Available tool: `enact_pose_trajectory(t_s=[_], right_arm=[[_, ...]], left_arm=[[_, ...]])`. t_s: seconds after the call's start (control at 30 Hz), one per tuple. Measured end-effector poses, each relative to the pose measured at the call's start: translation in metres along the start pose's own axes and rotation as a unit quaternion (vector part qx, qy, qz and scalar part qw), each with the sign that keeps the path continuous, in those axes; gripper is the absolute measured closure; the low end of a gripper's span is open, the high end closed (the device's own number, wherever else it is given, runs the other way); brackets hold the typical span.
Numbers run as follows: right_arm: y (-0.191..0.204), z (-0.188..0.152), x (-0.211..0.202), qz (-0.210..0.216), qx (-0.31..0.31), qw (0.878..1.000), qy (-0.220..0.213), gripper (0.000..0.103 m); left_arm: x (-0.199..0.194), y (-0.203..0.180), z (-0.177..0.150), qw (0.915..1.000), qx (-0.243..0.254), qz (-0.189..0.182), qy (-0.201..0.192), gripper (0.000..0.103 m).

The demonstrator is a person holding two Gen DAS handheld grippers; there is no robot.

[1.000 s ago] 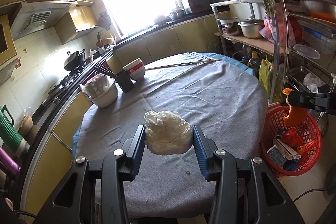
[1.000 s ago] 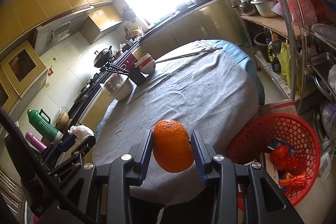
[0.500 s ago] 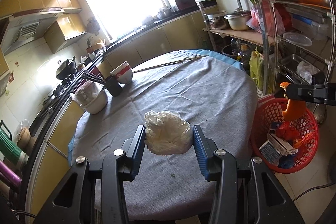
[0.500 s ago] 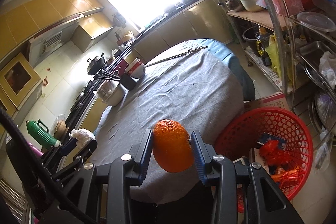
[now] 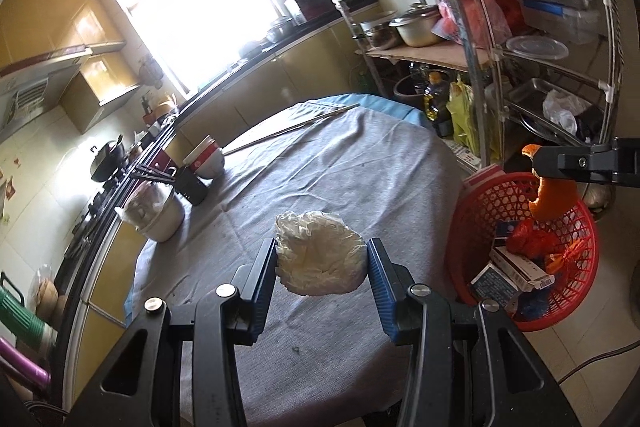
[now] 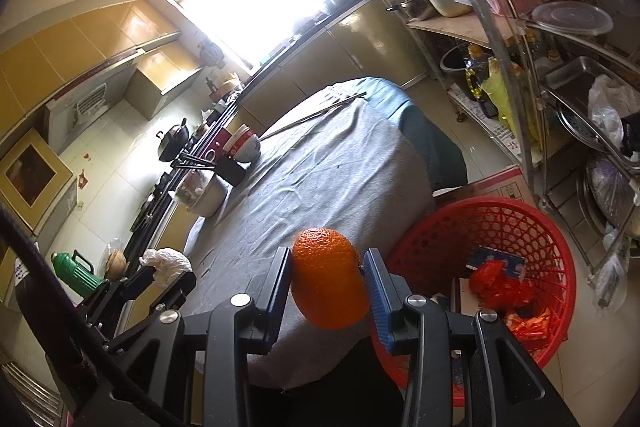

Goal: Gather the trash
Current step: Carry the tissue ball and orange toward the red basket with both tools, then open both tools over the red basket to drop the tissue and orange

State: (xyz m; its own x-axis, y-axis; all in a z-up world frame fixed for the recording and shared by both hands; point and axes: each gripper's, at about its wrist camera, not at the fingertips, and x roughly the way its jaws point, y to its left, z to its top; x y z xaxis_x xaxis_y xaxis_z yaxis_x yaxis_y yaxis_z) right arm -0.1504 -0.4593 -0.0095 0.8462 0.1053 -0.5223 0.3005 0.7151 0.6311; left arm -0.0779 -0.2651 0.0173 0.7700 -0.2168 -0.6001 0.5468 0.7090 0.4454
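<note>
My left gripper (image 5: 322, 261) is shut on a crumpled white wad (image 5: 320, 251) and holds it above the near part of the grey-clothed round table (image 5: 340, 163). My right gripper (image 6: 326, 281) is shut on a curved piece of orange peel (image 6: 328, 275), past the table's near right edge. A red mesh basket (image 6: 480, 205) with several bits of packaging stands on the floor just right of it. The left wrist view shows the right gripper (image 5: 536, 163) at the right with the orange peel (image 5: 548, 195) hanging over the basket (image 5: 476, 195). The left gripper (image 6: 160, 275) and wad (image 6: 166, 261) appear at lower left.
At the table's far left stand stacked bowls (image 5: 206, 157), a dark chopstick holder (image 5: 192, 185) and a white pot (image 5: 160, 219). A long thin stick (image 5: 292, 129) lies at the back. A metal rack (image 5: 520, 47) and a cardboard box (image 6: 496, 187) stand behind the basket.
Both grippers have shifted right toward the red basket and rolled a little, each still holding its item. The basket now looks larger and nearer in both views.
</note>
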Motion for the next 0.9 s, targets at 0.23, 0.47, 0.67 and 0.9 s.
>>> enact_pose_trajectory(t_s=[0.23, 0.47, 0.67, 0.9], right_arm=[[-0.023, 0.003, -0.011, -0.004, 0.018, 1.000, -0.004, 0.062], [-0.046, 0.004, -0.023, -0.014, 0.037, 0.999, -0.012, 0.062], [-0.063, 0.004, -0.029, -0.022, 0.054, 0.998, -0.016, 0.062], [-0.076, 0.003, -0.032, -0.032, 0.067, 0.997, -0.018, 0.062]], left_arm=[[0.001, -0.026, 0.013, 0.9997, 0.023, -0.010, -0.002, 0.056], [0.000, -0.050, 0.024, 0.9984, 0.051, -0.021, -0.011, 0.056], [0.002, -0.065, 0.031, 0.9970, 0.070, -0.029, -0.014, 0.056], [0.012, -0.076, 0.037, 0.9964, 0.068, -0.051, -0.004, 0.056]])
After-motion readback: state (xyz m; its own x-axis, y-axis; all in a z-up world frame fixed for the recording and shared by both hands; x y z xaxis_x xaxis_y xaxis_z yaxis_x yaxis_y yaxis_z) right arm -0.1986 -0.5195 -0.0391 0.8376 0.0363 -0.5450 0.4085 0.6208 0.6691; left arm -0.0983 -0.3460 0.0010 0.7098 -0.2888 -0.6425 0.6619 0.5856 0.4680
